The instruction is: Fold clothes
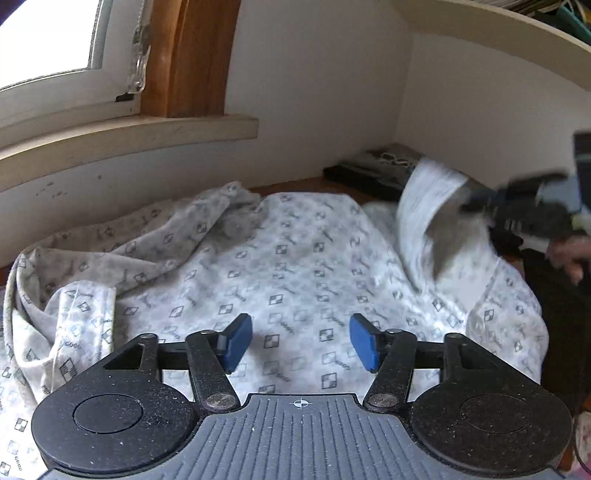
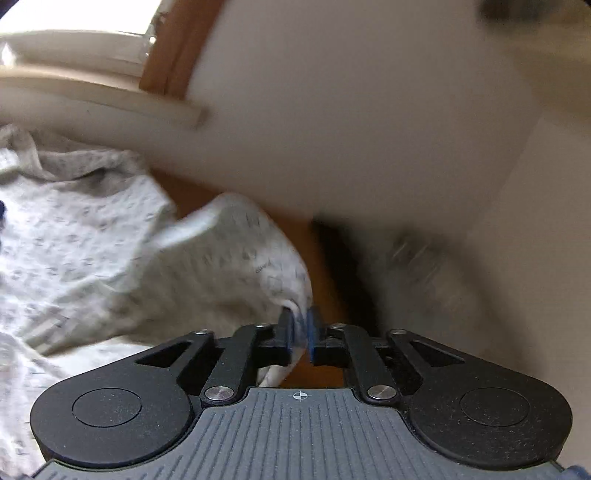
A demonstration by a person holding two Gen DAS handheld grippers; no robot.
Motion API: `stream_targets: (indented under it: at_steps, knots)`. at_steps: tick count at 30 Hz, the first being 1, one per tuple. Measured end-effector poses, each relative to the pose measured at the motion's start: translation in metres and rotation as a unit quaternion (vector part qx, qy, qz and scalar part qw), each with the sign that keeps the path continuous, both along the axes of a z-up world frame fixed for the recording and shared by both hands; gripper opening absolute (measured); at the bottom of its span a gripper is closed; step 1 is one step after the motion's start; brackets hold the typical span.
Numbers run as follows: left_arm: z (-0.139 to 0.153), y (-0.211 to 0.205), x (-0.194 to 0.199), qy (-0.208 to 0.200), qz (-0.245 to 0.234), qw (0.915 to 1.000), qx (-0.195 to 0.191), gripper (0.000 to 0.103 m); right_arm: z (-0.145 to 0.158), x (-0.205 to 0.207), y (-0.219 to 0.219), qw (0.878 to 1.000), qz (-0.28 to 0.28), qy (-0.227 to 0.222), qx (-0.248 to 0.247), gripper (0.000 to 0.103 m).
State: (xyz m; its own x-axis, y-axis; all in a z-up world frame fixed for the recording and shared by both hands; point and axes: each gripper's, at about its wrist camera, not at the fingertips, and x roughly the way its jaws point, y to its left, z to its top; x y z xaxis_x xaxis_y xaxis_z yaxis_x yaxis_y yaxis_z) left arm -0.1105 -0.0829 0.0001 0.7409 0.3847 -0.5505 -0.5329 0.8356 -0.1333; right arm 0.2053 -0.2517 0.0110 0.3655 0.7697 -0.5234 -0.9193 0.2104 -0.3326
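A white patterned garment (image 1: 295,266) lies spread across the table, one sleeve bunched at the left. My left gripper (image 1: 301,341) hovers open just above its near part, blue pads wide apart with nothing between them. At the right of the left wrist view my right gripper (image 1: 476,206) lifts a flap of the garment off the table. In the blurred right wrist view the garment (image 2: 110,258) hangs from my right gripper (image 2: 300,330), which is shut on a fold of its edge.
A wooden window sill (image 1: 129,136) and white wall run along the far side. Dark flat objects (image 1: 373,170) lie in the back corner. A shelf (image 1: 498,33) hangs overhead at the right. A hand (image 1: 569,254) holds the right gripper.
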Motion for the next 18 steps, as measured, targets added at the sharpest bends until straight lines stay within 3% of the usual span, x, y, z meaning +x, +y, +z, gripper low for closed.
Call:
stream_targets:
  at_steps: [2,3,4,14,15,17,18]
  knots:
    - [-0.002,0.003,0.001,0.007,0.0,0.9999,-0.009,0.068,-0.006,0.016,-0.007,0.998,0.001,0.062,0.012,0.023]
    - [-0.003,0.005,0.002,0.01,0.0,0.9999,-0.013,0.068,-0.006,0.024,-0.013,0.996,0.0,0.09,0.022,0.038]
    - [-0.003,0.006,0.003,0.014,0.001,0.9998,-0.017,0.068,-0.007,0.025,-0.018,0.994,0.0,0.104,0.022,0.046]
    - [-0.004,0.008,0.001,0.007,0.0,0.9996,-0.027,0.07,-0.026,0.03,-0.056,0.976,0.008,0.218,-0.004,0.053]
    - [-0.004,0.008,0.001,0.006,0.001,0.9996,-0.027,0.07,-0.023,0.031,-0.059,0.977,0.002,0.214,0.0,0.049]
    - [-0.003,0.008,0.001,0.005,0.003,0.9996,-0.028,0.071,-0.018,0.035,-0.066,0.978,-0.013,0.207,0.008,0.008]
    - [-0.003,0.009,0.0,0.004,0.003,0.9996,-0.028,0.071,-0.015,0.037,-0.07,0.979,-0.02,0.203,0.013,0.006]
